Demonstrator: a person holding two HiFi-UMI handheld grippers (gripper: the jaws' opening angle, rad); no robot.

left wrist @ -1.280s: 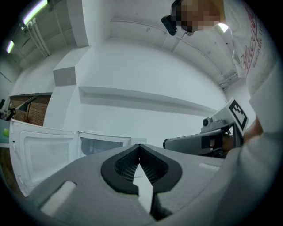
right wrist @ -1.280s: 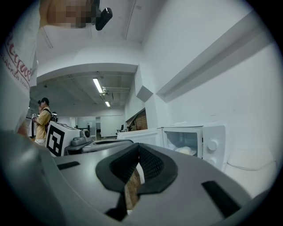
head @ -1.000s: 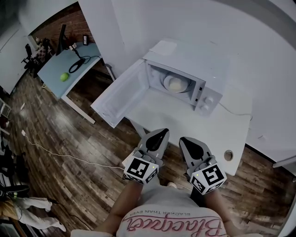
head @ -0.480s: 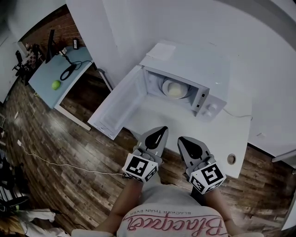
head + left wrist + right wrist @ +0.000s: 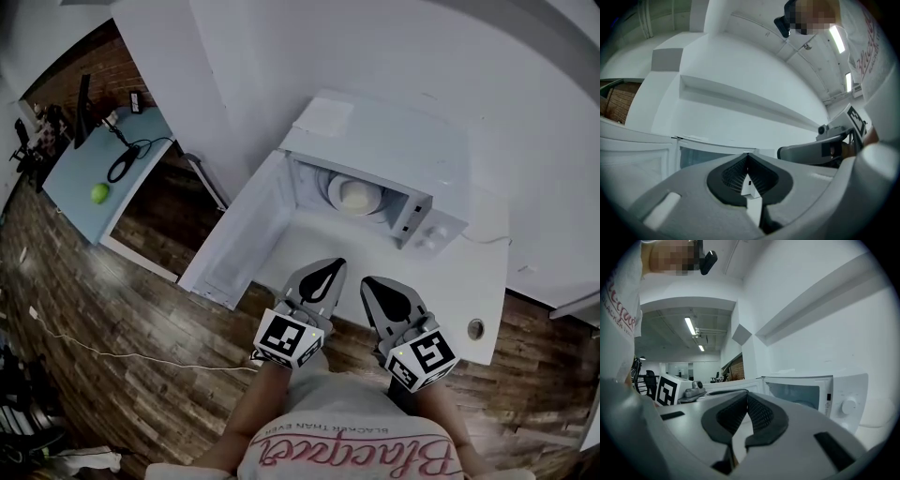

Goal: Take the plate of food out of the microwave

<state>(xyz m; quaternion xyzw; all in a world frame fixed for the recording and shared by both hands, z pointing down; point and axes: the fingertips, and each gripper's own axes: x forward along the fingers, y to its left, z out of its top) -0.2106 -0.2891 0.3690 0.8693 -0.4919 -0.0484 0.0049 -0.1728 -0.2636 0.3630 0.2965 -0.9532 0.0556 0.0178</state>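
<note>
A white microwave (image 5: 403, 150) stands on a white table (image 5: 459, 281) with its door (image 5: 239, 239) swung wide open to the left. Inside it rests a white plate (image 5: 337, 187) with a pale mound of food (image 5: 358, 196). My left gripper (image 5: 335, 264) and right gripper (image 5: 372, 281) are side by side over the table's front edge, short of the opening and pointing at it. Both are shut and hold nothing. In the right gripper view the shut right gripper (image 5: 746, 394) faces the open microwave (image 5: 834, 392).
A round hole (image 5: 475, 328) is in the table's right front corner. At the far left stands a blue desk (image 5: 80, 202) with a green ball (image 5: 99, 193) and a black cable (image 5: 122, 167). Wooden floor lies around the table; a white wall is behind.
The person has come nearer to the table, and both grippers have moved toward the microwave together. Their tips now reach over the table's front edge. Both stay shut.
</note>
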